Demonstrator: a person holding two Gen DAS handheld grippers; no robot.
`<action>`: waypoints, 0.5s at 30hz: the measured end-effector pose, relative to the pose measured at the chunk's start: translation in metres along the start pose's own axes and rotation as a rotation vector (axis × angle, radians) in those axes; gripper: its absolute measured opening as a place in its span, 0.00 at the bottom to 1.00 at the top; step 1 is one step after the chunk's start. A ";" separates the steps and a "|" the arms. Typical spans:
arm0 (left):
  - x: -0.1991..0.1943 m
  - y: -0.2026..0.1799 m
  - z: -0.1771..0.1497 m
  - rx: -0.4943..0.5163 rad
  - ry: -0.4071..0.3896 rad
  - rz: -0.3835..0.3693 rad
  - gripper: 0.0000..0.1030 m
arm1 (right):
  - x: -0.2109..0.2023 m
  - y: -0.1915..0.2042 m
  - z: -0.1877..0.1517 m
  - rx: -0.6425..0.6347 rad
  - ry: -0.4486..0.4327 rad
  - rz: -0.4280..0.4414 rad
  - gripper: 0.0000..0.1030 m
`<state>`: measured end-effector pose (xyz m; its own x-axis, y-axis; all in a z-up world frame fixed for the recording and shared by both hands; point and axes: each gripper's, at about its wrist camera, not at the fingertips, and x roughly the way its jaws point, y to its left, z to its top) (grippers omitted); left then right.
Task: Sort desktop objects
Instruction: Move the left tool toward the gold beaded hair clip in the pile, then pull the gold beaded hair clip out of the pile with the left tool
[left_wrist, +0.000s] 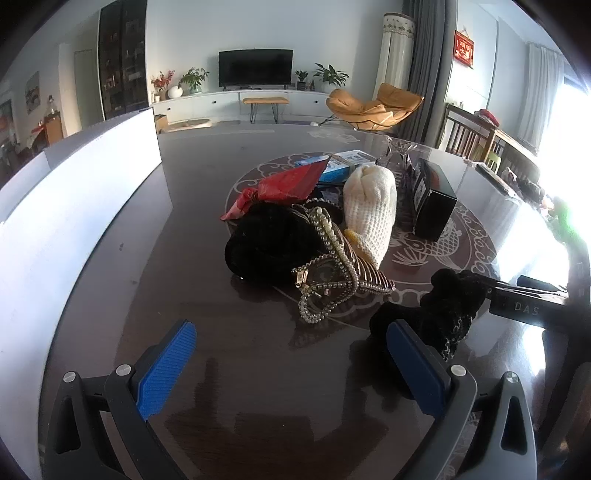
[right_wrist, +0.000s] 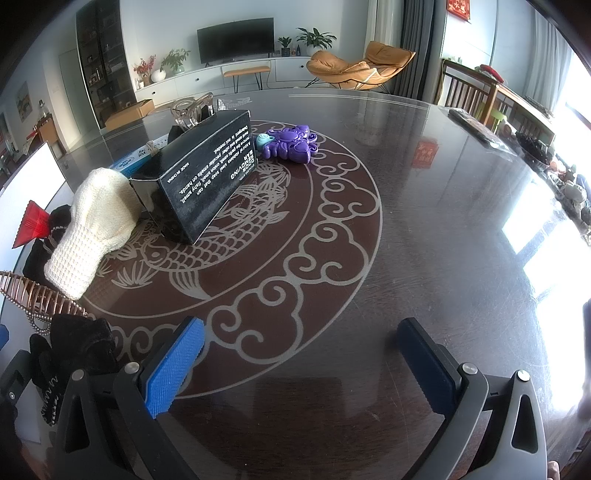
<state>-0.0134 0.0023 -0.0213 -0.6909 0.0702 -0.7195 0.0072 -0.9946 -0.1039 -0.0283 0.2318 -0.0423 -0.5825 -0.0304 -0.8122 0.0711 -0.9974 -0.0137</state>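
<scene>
A pile sits on the round dark table (left_wrist: 258, 369): a black knit item (left_wrist: 266, 243), a cream knit mitt (left_wrist: 369, 210), a bead necklace with a gold comb clip (left_wrist: 332, 277), a red packet (left_wrist: 291, 181), a blue box (left_wrist: 343, 164) and a black box (left_wrist: 434, 199). A black scrunchie (left_wrist: 439, 314) lies by my left gripper's right finger. My left gripper (left_wrist: 291, 354) is open and empty before the pile. My right gripper (right_wrist: 303, 354) is open and empty over bare table. The right wrist view shows the black box (right_wrist: 199, 173), the mitt (right_wrist: 96, 225), a purple toy (right_wrist: 291, 142) and a clear hair claw (right_wrist: 192, 107).
A white bin wall (left_wrist: 74, 195) stands at the table's left. The right gripper's body (left_wrist: 535, 299) shows at the right edge of the left wrist view. A dark flat packet (right_wrist: 480, 129) lies at the far right of the table, with chairs behind it.
</scene>
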 end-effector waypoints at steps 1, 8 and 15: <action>0.000 0.001 0.000 -0.003 0.002 -0.006 1.00 | 0.000 0.000 0.000 0.000 0.000 0.000 1.00; 0.005 0.016 0.002 -0.044 0.066 -0.044 1.00 | -0.001 0.000 0.000 0.000 0.000 0.000 1.00; 0.014 -0.004 0.035 -0.084 0.062 -0.033 1.00 | 0.001 0.000 0.000 0.000 0.000 0.000 1.00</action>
<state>-0.0483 0.0045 -0.0063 -0.6460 0.1100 -0.7554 0.0474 -0.9819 -0.1835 -0.0284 0.2317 -0.0430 -0.5827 -0.0304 -0.8121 0.0711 -0.9974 -0.0137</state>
